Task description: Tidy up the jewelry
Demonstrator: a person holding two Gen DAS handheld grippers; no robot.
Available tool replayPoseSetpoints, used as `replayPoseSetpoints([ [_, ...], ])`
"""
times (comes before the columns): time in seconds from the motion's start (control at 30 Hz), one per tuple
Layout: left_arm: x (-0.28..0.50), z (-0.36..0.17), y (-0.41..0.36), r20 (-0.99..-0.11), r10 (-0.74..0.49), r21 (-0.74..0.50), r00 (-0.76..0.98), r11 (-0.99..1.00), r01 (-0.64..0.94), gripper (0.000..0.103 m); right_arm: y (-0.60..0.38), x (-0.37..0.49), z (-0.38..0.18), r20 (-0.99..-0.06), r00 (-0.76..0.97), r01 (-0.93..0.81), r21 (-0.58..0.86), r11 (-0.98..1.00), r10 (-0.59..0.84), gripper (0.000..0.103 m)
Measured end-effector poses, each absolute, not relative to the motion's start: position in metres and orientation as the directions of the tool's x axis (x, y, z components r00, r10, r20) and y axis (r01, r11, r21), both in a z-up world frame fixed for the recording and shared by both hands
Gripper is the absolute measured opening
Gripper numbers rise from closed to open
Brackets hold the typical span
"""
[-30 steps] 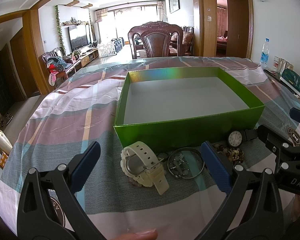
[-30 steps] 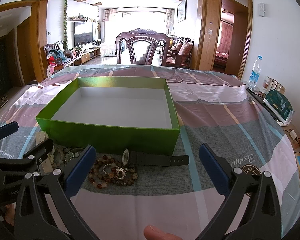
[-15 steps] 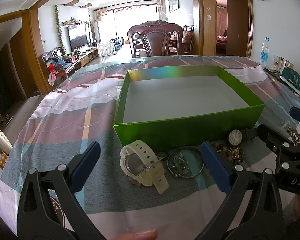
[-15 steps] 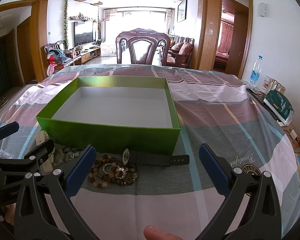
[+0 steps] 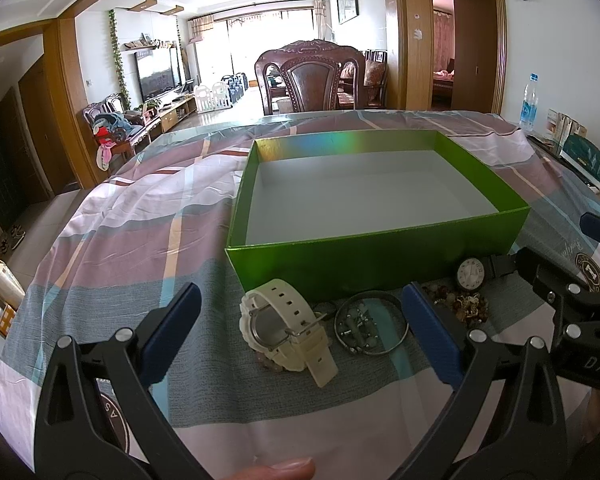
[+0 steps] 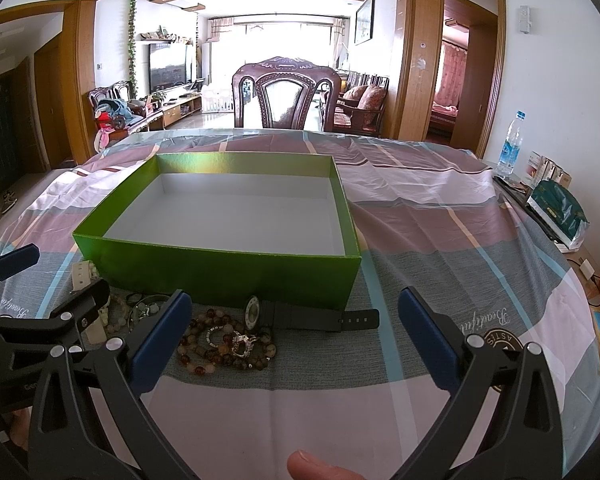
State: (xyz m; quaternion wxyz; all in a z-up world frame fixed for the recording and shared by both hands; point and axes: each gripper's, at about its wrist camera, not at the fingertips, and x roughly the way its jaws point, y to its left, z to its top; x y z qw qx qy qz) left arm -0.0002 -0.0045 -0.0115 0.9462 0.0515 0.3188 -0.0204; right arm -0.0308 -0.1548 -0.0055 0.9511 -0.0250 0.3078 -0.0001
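Observation:
An empty green box (image 5: 364,256) (image 6: 228,268) stands on the striped tablecloth. In front of it lie a white watch (image 5: 284,328), a silver bangle (image 5: 370,326) with small pieces inside, a beaded bracelet pile (image 6: 224,346) (image 5: 466,304) and a black-strap watch (image 6: 300,314) (image 5: 472,274). My left gripper (image 5: 300,328) is open, its fingers either side of the white watch and bangle. My right gripper (image 6: 294,332) is open around the beads and black watch. Both hover just short of the items.
A carved wooden chair (image 6: 286,96) stands at the table's far side. A water bottle (image 6: 509,146) and packets (image 6: 556,204) sit along the right edge. The living room lies beyond.
The left gripper has edged very slightly forward toward the white watch. The right gripper and the jewelry have not visibly moved.

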Motion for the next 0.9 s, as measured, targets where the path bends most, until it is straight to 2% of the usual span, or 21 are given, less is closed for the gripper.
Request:
replayPoseSetpoints([
  [0.9,0.0010,-0.0109,-0.0045,-0.607,-0.005,0.085,0.794,0.994,0.071,0.099,-0.1552,-0.0323,-0.0058,-0.586,0.810,-0.016,-0.048,0.999,-0.015,0.100],
])
